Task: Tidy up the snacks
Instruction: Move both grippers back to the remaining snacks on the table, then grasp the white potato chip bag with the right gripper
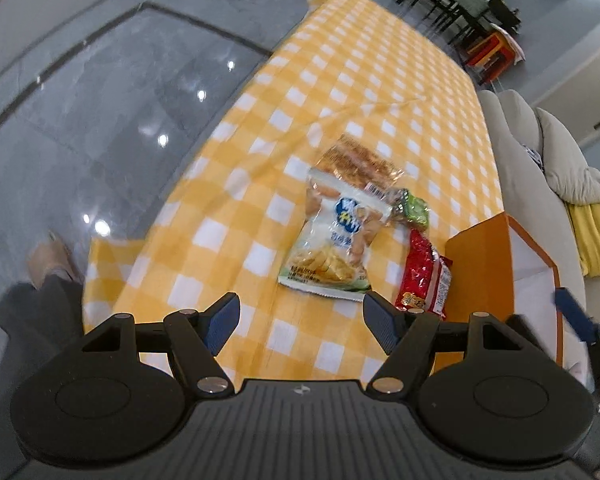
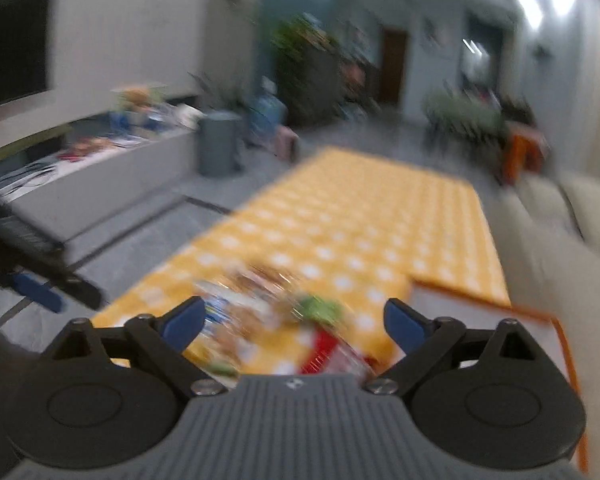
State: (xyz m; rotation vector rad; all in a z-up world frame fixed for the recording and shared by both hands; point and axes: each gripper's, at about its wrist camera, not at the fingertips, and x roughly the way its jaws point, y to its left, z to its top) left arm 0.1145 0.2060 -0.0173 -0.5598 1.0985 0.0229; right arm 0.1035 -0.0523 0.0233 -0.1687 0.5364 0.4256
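Table w/ yellow-white check cloth [image 1: 340, 80], snacks in a loose cluster near its right side. White chip bag [image 1: 332, 240] lies flat, front up. Behind it, touching, a clear pack of brown biscuits [image 1: 360, 160]. Small green packet [image 1: 414, 206] just right of white bag; red packet [image 1: 424, 276] below the green one, beside an orange box [image 1: 484, 264] w/ white interior, open top, at the cloth's right edge.

Left gripper [image 1: 300, 322]: released, jaws wide, nothing between the pads, above the cloth just short of white bag.

Right gripper [image 2: 294, 326]: also released, jaws apart, empty; view badly blurred. Snacks show below and between its fingers, not touched. Its blue fingertip shows at the right edge of the left view, by the box.

Sofa [image 1: 540, 168] right of table; grey tile floor [image 1: 100, 120] left.
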